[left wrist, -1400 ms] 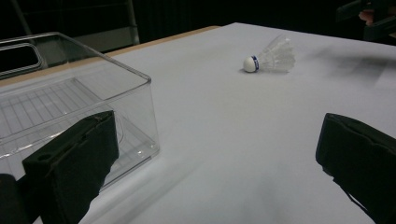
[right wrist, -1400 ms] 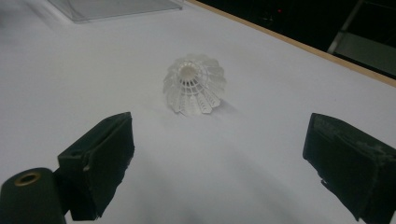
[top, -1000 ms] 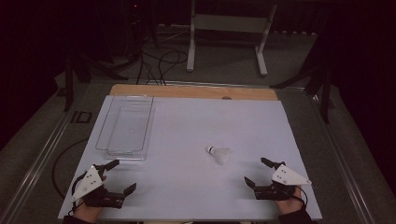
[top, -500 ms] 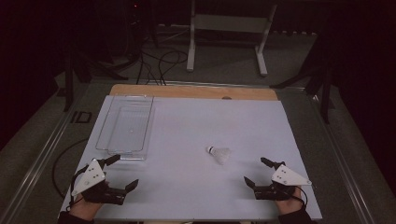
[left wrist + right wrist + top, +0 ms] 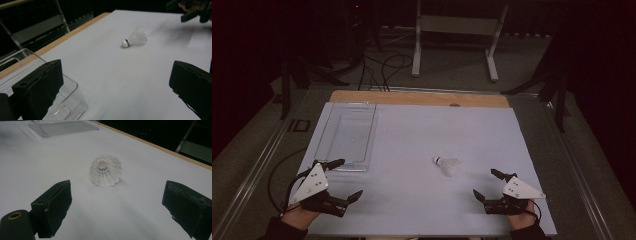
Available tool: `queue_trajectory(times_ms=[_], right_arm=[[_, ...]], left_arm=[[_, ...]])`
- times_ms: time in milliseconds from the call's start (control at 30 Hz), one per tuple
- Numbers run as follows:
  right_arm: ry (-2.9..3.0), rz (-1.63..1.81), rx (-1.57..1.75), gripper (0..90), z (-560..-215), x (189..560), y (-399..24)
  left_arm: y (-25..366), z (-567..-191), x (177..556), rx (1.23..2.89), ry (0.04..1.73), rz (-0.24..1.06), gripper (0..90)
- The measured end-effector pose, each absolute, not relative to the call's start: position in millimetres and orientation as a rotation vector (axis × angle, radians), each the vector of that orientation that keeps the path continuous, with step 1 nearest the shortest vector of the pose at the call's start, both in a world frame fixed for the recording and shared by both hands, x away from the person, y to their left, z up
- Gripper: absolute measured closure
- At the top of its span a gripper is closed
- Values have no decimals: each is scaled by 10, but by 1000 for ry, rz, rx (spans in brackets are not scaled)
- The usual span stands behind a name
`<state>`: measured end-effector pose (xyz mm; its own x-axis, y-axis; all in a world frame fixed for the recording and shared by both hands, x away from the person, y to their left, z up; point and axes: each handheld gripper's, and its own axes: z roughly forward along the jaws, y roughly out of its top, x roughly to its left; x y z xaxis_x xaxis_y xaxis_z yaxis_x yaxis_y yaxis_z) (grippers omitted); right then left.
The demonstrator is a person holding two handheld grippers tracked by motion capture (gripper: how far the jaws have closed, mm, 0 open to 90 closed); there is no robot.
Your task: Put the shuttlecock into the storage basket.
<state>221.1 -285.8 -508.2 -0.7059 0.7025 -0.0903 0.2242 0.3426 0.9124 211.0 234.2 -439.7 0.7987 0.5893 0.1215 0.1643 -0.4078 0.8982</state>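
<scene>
A white shuttlecock point(image 5: 447, 165) lies on its side on the white table cover, right of centre. In the left gripper view the shuttlecock point(image 5: 133, 38) rests far ahead, its cork tip with a blue band pointing left. In the right gripper view the shuttlecock point(image 5: 105, 171) lies close ahead with its open skirt facing the camera. My left gripper point(image 5: 348, 177) stands open at the near left beside the clear tray's corner, holding nothing. My right gripper point(image 5: 484, 182) stands open at the near right, a short way behind the shuttlecock, also holding nothing.
A clear plastic tray point(image 5: 347, 135) lies at the left of the table, its near corner point(image 5: 72, 100) just by my left jaw. A wooden strip point(image 5: 422, 98) runs along the far table edge. Cables and a metal stand point(image 5: 452, 30) are on the floor beyond.
My left gripper has crept a little forward and to the right, towards the tray's near corner. The right gripper and the shuttlecock have stayed put.
</scene>
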Motion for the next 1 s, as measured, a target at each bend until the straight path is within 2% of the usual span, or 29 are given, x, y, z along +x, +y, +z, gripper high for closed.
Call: queue_trajectory(times_ms=[1000], right_arm=[[2149,1345,801,89,-5086,2215,-2854]], left_arm=[[1850,-4314,2467,2320,266,401,0]])
